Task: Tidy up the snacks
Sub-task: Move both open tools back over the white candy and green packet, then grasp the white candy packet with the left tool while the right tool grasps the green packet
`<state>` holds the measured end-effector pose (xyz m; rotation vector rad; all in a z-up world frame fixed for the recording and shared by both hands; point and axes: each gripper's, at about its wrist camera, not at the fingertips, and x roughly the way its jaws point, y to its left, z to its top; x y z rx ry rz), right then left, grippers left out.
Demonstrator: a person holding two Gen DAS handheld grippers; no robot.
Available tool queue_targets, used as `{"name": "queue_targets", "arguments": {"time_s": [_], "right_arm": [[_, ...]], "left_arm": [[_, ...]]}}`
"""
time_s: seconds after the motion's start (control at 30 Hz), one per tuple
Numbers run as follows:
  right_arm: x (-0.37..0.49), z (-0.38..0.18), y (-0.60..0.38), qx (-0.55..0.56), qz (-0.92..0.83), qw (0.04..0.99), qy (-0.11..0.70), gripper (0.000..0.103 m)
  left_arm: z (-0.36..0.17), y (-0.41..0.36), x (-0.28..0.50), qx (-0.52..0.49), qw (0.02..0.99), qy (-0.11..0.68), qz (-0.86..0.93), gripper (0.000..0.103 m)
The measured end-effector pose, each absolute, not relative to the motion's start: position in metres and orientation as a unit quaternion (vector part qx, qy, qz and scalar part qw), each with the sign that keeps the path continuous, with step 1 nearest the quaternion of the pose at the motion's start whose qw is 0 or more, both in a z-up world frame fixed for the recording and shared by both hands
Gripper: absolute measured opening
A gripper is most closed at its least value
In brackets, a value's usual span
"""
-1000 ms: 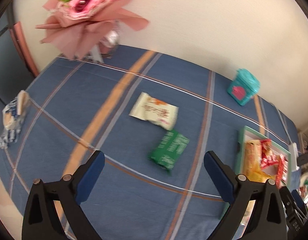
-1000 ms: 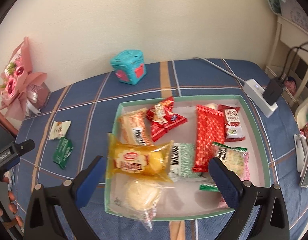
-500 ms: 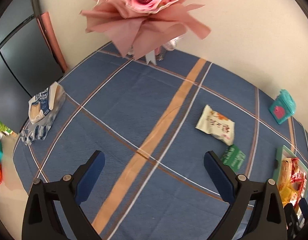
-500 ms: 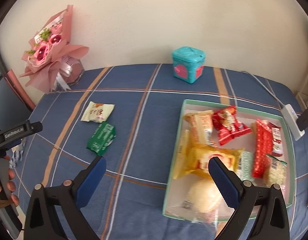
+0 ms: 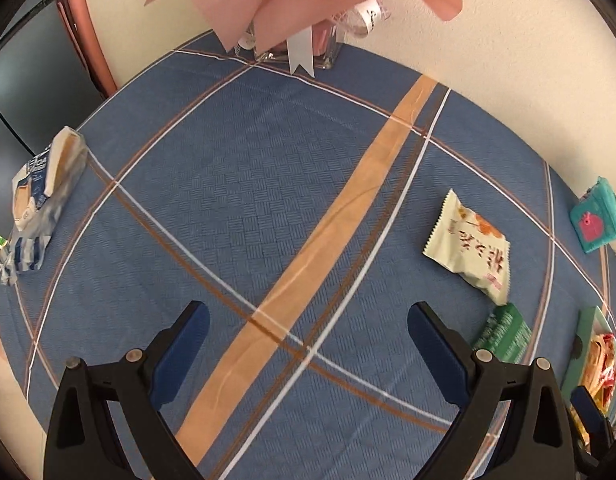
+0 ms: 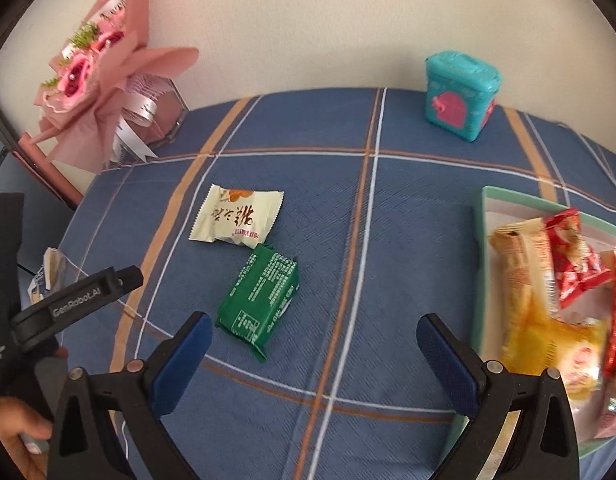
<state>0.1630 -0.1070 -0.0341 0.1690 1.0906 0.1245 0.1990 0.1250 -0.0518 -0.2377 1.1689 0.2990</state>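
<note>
A cream snack packet (image 6: 237, 221) and a green snack packet (image 6: 261, 298) lie side by side on the blue checked tablecloth. Both also show in the left wrist view: cream (image 5: 470, 247), green (image 5: 504, 335). A green-rimmed tray (image 6: 482, 256) at the right holds several snacks. A blue-and-white packet (image 5: 44, 196) lies at the table's left edge. My right gripper (image 6: 314, 338) is open and empty, just in front of the green packet. My left gripper (image 5: 308, 330) is open and empty over bare cloth; it also shows in the right wrist view (image 6: 68, 300).
A pink flower bouquet (image 6: 92, 68) in a clear holder stands at the back left by the wall. A teal box with a pink label (image 6: 460, 94) stands at the back. The tray's edge (image 5: 588, 320) shows at the far right of the left wrist view.
My right gripper has swung left from over the tray to the loose packets. My left gripper has swung left and nearer the bouquet and the blue-and-white packet.
</note>
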Motion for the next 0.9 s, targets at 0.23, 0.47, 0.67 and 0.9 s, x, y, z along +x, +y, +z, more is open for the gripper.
{"name": "queue_targets", "arguments": {"time_s": [0.23, 0.47, 0.67, 0.9], "right_arm": [[0.194, -0.063, -0.078, 0.061, 0.055, 0.839, 0.538, 0.103], [0.201, -0.082, -0.065, 0.025, 0.050, 0.834, 0.548, 0.101], [0.202, -0.083, -0.086, 0.015, 0.037, 0.838, 0.544, 0.084], [0.208, -0.080, -0.111, 0.007, 0.018, 0.841, 0.541, 0.062]], "left_arm": [[-0.062, 0.140, 0.214, -0.106, 0.817, 0.546, 0.152, 0.099], [-0.065, 0.138, 0.225, -0.097, 0.823, 0.540, 0.146, 0.099], [-0.065, 0.117, 0.236, -0.092, 0.830, 0.539, 0.111, 0.099], [-0.062, 0.083, 0.257, -0.097, 0.840, 0.532, 0.043, 0.099]]}}
